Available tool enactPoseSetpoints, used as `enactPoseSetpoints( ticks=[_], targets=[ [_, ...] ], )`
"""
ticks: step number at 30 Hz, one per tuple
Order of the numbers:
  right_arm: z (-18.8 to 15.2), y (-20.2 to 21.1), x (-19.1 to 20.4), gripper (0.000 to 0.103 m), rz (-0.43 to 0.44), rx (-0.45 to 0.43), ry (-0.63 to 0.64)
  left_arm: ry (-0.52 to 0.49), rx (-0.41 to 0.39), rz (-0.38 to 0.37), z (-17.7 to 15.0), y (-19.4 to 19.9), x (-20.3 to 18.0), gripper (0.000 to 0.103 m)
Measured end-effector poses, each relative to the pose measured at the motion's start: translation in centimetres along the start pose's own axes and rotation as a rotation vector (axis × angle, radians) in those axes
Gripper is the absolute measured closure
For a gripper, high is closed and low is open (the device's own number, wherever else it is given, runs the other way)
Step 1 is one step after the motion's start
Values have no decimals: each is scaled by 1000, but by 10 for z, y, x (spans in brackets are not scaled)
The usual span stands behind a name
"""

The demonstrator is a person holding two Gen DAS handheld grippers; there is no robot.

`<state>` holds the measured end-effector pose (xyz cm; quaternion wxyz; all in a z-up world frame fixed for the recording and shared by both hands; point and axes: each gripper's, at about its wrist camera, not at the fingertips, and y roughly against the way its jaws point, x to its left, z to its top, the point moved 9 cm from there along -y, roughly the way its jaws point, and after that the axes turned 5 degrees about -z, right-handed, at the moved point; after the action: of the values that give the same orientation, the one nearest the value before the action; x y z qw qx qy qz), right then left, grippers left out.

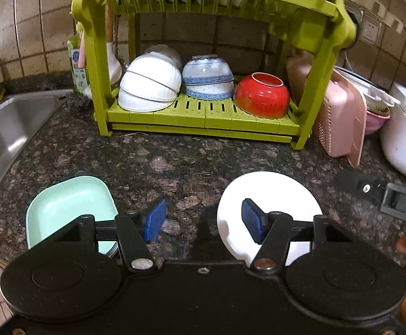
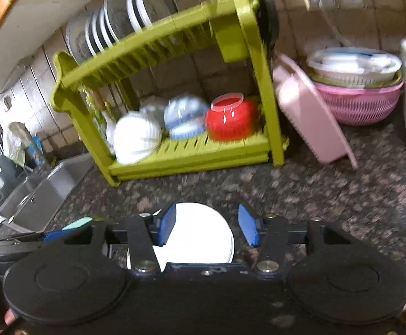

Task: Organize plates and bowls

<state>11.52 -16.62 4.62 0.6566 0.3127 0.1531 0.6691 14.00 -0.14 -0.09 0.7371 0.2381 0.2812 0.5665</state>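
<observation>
Right tongs (image 2: 207,227) gape over smooth round white plate (image 2: 200,234) on speckled granite (image 2: 328,195).

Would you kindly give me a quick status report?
Both grippers open: left gripper, right gripper. White plate and mint dish on counter. Nothing blocking green rack.

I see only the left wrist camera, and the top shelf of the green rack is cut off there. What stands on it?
Observer: Plates stand on edge in the upper tier of the green rack, crowded toward its left end.
Operator: Is any slot free?
Observer: The slots toward the right end look free, though the picture is blurred.
Operator: And on the right side, open or shut?
Observer: The right gripper is open above the white plate, not gripping it.
</observation>
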Motion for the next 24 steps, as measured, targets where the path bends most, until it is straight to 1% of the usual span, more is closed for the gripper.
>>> enactPoseSetpoints(
  ticks=[1,3,7,8,11,16,20,24],
  targets=[
    [0,-7,-1,53,-10,31,-6,10,6,-6,1,-2,1,43],
    [-1,-20,-1,54,-35,70,-1,29,38,-11,0,-11,4,48],
    [-12,-32,-5,54,-42,98,-20,47,100,-58,-5,-24,1,48],
    [-15,-34,-7,54,-42,106,-25,42,103,-61,-6,-25,-1,48],
    [-22,-36,-11,54,-58,117,-24,14,91,-32,-7,-28,-6,48],
    [-28,-39,-15,54,-66,128,-23,-1,94,-47,-8,-32,-11,48],
    [-29,-39,-15,54,-74,126,-8,-12,94,-32,-8,-36,-11,48],
    [-31,-42,-12,54,-72,132,7,-16,110,-26,-10,-42,-10,48]
  ],
)
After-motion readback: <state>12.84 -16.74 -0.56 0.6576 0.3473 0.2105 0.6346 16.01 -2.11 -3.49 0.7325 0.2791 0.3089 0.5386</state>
